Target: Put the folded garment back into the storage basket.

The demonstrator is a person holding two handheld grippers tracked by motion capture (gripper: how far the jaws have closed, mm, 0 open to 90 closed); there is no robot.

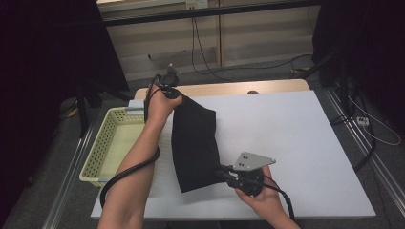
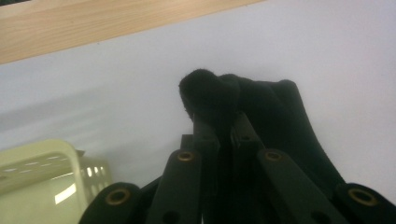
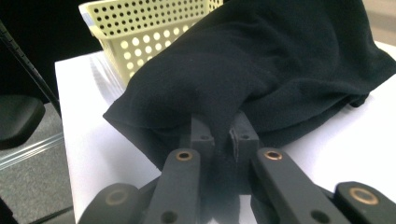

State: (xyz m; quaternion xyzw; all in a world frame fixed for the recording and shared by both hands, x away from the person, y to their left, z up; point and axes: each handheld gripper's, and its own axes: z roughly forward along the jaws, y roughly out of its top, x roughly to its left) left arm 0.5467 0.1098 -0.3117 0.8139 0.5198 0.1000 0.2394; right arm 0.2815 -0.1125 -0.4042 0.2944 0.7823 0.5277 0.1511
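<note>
the left gripper (image 1: 175, 95) is pinched tight on one end of the black cloth (image 1: 195, 148), and in the left gripper view a small tuft of fabric bulges out just past its fingertips (image 2: 205, 128), which suggests the bite is deep enough not to slip. the right gripper (image 1: 221, 171) has its jaws pressed together on a fold at the opposite end, the cloth (image 3: 261, 70) rising directly ahead of its fingertips (image 3: 201, 130) and draping away from it. held like this, the cloth hangs stretched between the two grippers, its middle resting on or just above the white surface (image 1: 296, 133); which of the two is hard to tell. gripping it at both ends looks meant to keep the soft fabric spread and under control, so it can be carried or folded without bunching. the left gripper is raised at the far end and the right one sits low near the person's edge of the surface, so the cloth slopes down from one to the other. the yellow perforated basket (image 1: 107, 143) stands just outside the left gripper's side, beyond the cloth as seen from the right gripper (image 3: 140, 32), close enough that it seems the likely place for the cloth to go. i'd judge the work to be midway: the cloth is secured at both ends but not yet over the basket, and both pinches need to stay firm while it is moved.
</note>
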